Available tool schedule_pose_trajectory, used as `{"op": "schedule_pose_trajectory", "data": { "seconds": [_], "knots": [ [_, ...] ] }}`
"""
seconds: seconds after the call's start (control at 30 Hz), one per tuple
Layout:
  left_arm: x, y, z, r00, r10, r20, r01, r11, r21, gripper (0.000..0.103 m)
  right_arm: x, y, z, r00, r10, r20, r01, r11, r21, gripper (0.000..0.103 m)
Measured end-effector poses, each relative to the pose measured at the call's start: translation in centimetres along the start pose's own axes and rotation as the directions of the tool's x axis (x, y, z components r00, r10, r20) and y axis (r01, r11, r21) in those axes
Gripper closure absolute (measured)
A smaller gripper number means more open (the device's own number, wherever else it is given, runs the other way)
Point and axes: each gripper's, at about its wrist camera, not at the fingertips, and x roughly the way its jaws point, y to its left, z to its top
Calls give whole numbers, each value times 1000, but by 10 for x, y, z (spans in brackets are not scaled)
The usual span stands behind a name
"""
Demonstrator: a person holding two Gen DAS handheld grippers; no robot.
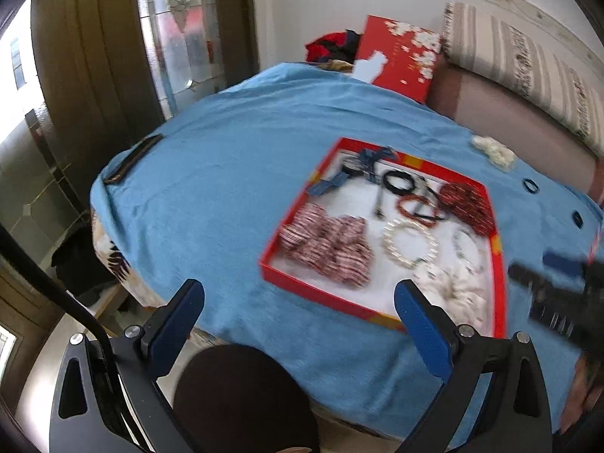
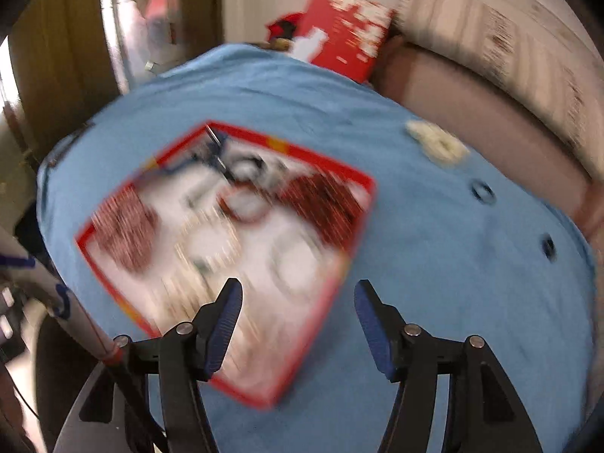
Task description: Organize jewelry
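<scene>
Both the left gripper (image 1: pixel 298 302) and right gripper (image 2: pixel 298 302) gape empty above a beaded-bangle-filled red cardboard tray (image 1: pixel 302 281).

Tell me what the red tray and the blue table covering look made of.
Red tray: probably cardboard, thin straight walls, flat printed red with a white inside; the finish is hard to judge. Blue table covering: woven cloth, matte, draping and creasing over the table edge.

A matt blue cloth (image 1: pixel 234 188) covers the surface. The shallow red cardboard tray (image 1: pixel 302 279) looks smooth, its white lining (image 1: pixel 381 283) soft.
</scene>
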Motion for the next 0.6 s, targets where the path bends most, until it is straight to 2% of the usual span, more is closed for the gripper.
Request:
{"op": "schedule_pose_trajectory", "data": {
  "seconds": [0.13, 0.23, 0.6],
  "knots": [
    [-9, -23, -10, 1000, -16, -11, 16, 999, 50, 3, -3, -22, -34, 999, -16, -34, 20, 993, 116, 37],
    [-15, -38, -18, 1000, -9, -14, 10, 996, 89, 3, -6, -28, -47, 999, -6, -48, 15, 985, 174, 37],
    [-27, -56, -26, 1000, 6, -27, -3, 991, 132, 3, -19, -22, -64, 999, -31, -7, 32, 986, 165, 34]
  ]
}}
